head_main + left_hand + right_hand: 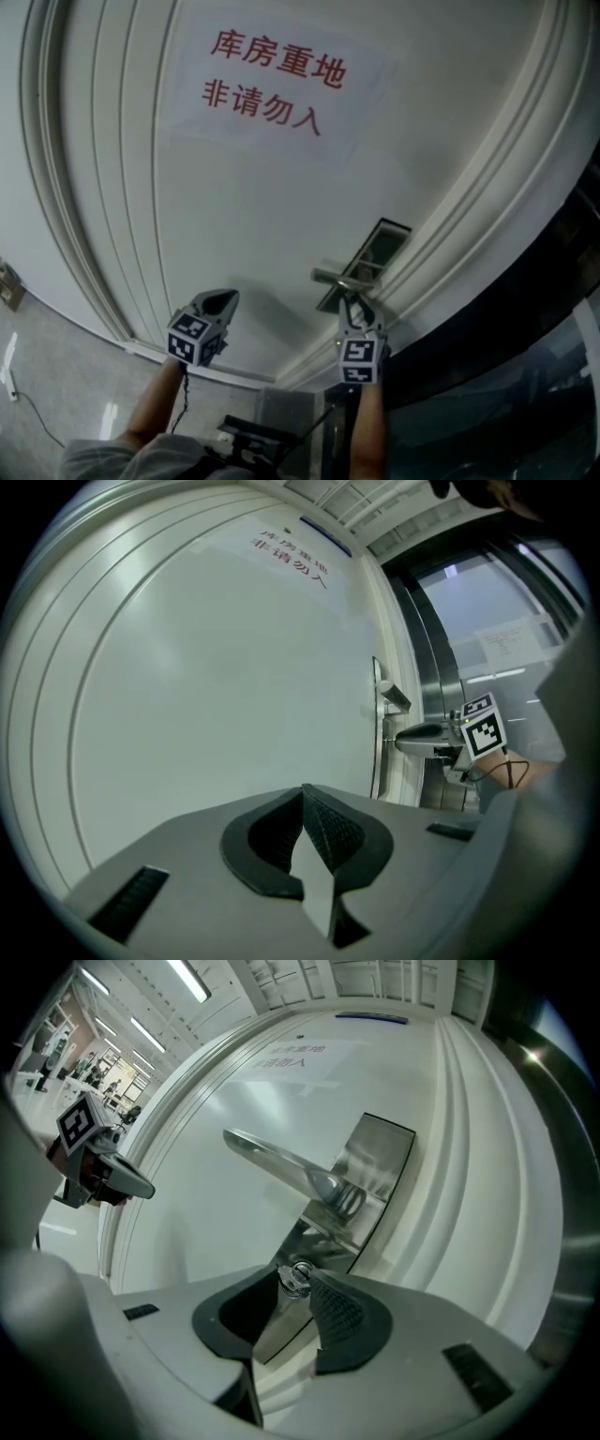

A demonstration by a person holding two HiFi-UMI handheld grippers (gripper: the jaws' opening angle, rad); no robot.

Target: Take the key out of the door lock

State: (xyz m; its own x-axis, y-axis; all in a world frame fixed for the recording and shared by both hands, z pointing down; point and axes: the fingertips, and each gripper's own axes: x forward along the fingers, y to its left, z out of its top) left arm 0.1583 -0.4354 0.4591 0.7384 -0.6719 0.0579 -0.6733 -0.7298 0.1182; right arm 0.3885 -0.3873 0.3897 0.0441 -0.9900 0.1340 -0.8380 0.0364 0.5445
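A small metal key [292,1282] sticks out of the keyhole low on the steel lock plate [377,1162] of a white door [234,206]. Above it the lever handle [281,1162] points left. My right gripper [293,1279] is right at the lock, open, with the key's head between its fingertips; I see no firm pinch. In the head view this gripper [354,305] reaches up under the handle [342,278] and hides the key. My left gripper [302,794] is shut on nothing and is held off the door, left of the lock [228,297].
A paper sign [272,80] with red characters hangs high on the door. Raised mouldings [84,187] curve along the door's left side. A dark metal and glass frame [525,337] borders the door on the right. Grey floor [47,375] lies below left.
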